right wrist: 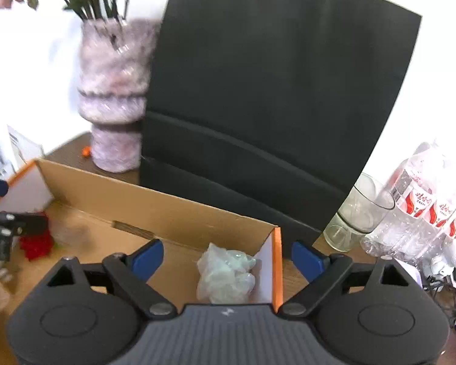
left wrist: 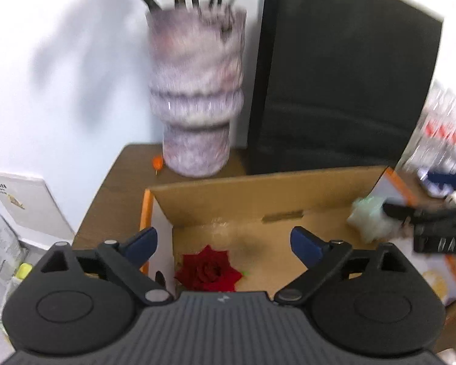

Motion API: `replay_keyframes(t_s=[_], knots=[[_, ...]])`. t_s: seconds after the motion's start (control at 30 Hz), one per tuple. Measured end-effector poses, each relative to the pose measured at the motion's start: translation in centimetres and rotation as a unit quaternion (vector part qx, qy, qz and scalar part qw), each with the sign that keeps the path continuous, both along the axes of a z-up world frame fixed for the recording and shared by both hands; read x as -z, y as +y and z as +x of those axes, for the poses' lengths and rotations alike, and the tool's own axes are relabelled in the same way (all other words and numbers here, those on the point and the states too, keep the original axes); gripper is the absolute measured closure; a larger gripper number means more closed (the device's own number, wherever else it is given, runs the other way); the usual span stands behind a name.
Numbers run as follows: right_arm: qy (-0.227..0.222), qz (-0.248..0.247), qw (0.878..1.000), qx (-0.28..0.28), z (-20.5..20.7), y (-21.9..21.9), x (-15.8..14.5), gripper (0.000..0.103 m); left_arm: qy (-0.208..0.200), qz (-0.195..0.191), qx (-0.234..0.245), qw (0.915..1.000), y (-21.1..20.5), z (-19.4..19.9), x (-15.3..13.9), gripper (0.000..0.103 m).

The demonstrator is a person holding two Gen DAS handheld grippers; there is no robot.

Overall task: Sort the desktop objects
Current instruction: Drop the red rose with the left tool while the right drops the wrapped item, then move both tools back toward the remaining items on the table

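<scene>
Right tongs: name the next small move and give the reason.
Probably lift the right tongs straight up and away from the cardboard box. Their fingers stand wide open and grip nothing, and the pale crumpled wad already lies inside the box by its orange-edged end wall, like the red rose at the other end.

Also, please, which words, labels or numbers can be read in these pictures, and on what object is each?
No text reads with certainty.
Water bottles: red labels with white Chinese script, too blurred to read.
White box: small print, too small to read.
Left gripper: a small pale logo mark on its body, no letters.
</scene>
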State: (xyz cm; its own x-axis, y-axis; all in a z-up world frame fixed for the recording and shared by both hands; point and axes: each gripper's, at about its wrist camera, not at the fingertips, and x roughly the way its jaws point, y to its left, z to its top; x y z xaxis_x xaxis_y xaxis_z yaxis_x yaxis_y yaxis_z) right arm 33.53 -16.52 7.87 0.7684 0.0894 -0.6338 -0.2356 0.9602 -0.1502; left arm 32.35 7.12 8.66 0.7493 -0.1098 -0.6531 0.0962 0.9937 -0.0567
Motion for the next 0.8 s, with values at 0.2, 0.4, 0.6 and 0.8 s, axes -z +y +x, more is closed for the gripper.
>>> replay_keyframes(t_s=[0.2,0.4,0.6,0.8], knots=[[0.024,0.063,0.998,-0.001,-4.2,-0.7,-0.7,0.010,-0.040,-0.004,0.009,0.9992,-0.3,-4.9,-1.6,0.000],[0.017,0.122,0.992,0.011,-10.4,-1.1,-1.2,0.009,-0.056,0.002,0.016,0.9983,-1.3,-12.2,-1.7,0.000],[-0.009,0.144,0.990,-0.002,-18.2,-2.0,-2.3,0.005,-0.075,-0.008,0.023,0.9969,-2.3,-20.3,-0.7,0.000],[-0.033,0.146,0.989,0.014,-26.8,-4.1,-1.2,0.003,-0.061,-0.042,0.004,0.9972,-2.3,-27.1,1.7,0.000]])
